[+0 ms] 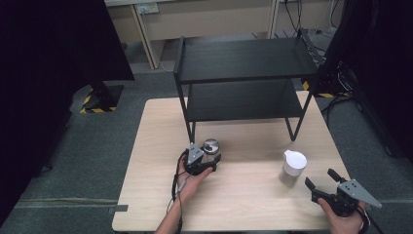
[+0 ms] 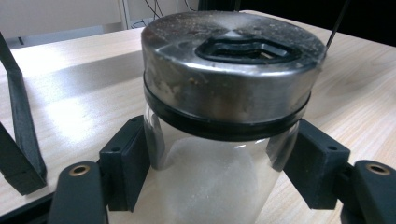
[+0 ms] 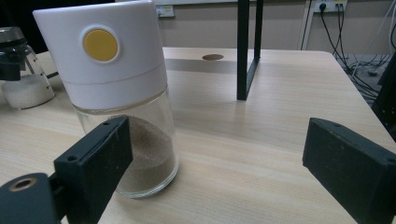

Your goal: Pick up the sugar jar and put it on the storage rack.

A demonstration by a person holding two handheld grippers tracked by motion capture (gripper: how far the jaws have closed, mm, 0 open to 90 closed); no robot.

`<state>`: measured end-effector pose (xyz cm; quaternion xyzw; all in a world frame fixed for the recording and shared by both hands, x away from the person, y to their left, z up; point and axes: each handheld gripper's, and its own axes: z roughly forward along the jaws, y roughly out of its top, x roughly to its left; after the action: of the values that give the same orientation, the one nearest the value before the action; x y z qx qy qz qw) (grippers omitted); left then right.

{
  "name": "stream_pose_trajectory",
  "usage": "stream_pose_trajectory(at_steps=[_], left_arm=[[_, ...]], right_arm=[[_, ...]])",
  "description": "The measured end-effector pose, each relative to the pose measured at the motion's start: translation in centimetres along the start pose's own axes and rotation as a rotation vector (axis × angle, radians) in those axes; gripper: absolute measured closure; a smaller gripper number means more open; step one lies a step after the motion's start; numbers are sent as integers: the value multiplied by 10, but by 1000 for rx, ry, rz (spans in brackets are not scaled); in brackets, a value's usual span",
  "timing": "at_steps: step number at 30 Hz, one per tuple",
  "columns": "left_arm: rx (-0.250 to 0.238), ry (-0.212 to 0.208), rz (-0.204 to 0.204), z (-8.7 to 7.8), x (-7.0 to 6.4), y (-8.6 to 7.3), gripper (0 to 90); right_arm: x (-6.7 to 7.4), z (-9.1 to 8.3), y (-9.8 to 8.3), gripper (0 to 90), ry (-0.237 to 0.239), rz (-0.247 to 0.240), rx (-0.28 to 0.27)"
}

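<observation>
A glass jar with a steel lid (image 1: pixel 211 146) (image 2: pixel 224 84), holding white grains, stands on the wooden table (image 1: pixel 243 204) near the shelf's front left leg. My left gripper (image 1: pixel 210 161) (image 2: pixel 224 168) is shut on it, both pads pressed against the glass below the lid. A second glass jar with a white cap and a yellow dot (image 1: pixel 293 167) (image 3: pixel 121 93), holding brown powder, stands at the right. My right gripper (image 1: pixel 320 177) (image 3: pixel 217 140) is open just in front of it; the jar is beside the left jaw, apart from it.
A black two-tier shelf (image 1: pixel 243 63) stands at the back of the table, its legs (image 3: pixel 247 46) reaching toward the middle. Bare wood lies between the two jars. Cables and dark stands surround the table on the floor.
</observation>
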<state>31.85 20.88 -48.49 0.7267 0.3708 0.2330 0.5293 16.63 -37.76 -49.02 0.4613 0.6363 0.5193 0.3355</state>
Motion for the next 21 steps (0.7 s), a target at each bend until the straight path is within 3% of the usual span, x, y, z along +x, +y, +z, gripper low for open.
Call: stream_pose_trajectory(at_steps=[7, 13, 21], left_arm=[[-3, -12, 13, 0, 2, -1, 296], [-21, -40, -5, -2, 6, -3, 297], [-128, -42, -1, -21, 1, 4, 297]], right_arm=[[0, 0, 0, 87, 0, -1, -1], [1, 0, 0, 87, -1, -1, -2], [0, 0, 0, 87, -1, 0, -2]])
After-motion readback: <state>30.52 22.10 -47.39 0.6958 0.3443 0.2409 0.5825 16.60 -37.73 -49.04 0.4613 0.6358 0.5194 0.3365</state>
